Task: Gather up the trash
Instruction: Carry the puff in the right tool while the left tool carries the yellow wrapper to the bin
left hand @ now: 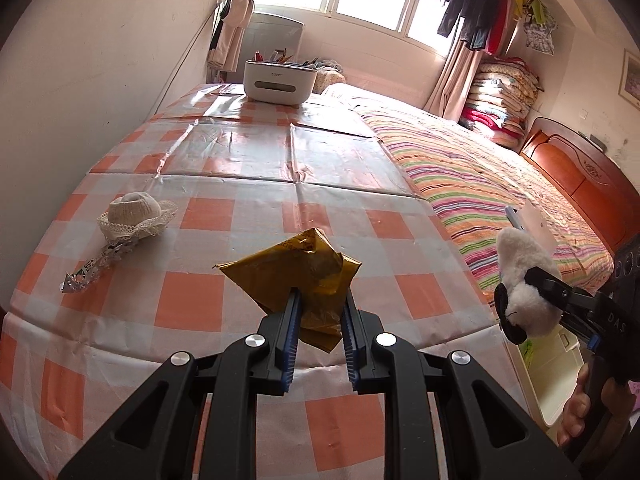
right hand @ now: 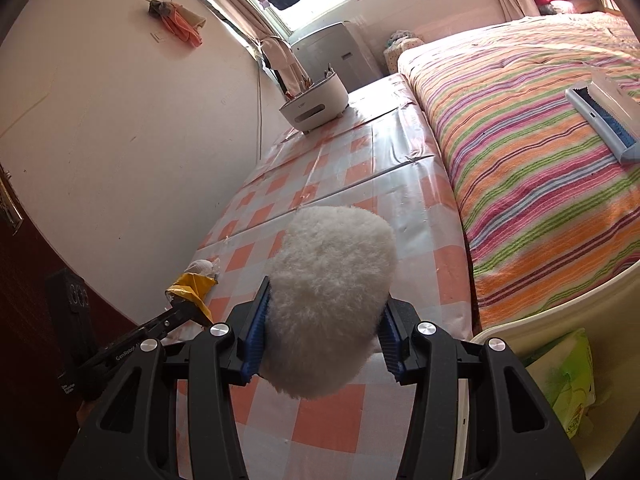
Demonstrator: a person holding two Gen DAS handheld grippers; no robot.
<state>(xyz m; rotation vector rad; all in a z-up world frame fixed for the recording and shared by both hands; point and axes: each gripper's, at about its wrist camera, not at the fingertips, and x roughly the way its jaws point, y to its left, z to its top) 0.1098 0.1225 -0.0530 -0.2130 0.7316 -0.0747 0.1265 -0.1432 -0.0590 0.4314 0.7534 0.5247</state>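
Two grips we hold: our left gripper (left hand: 319, 312) clamps a crumpled yellow wrapper (left hand: 304, 268), its long axis pointing ahead; our right gripper (right hand: 324, 320) squeezes a white fluffy ball (right hand: 332, 296). Below lies a checkered tablecloth (left hand: 224, 184), with a striped bed (right hand: 520, 152) rightward.

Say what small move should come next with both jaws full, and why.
Probably carry the right gripper and its fluffy white wad over the cream bin at its right; the bin's rim is beside it. The left gripper holds the yellow wrapper further off.
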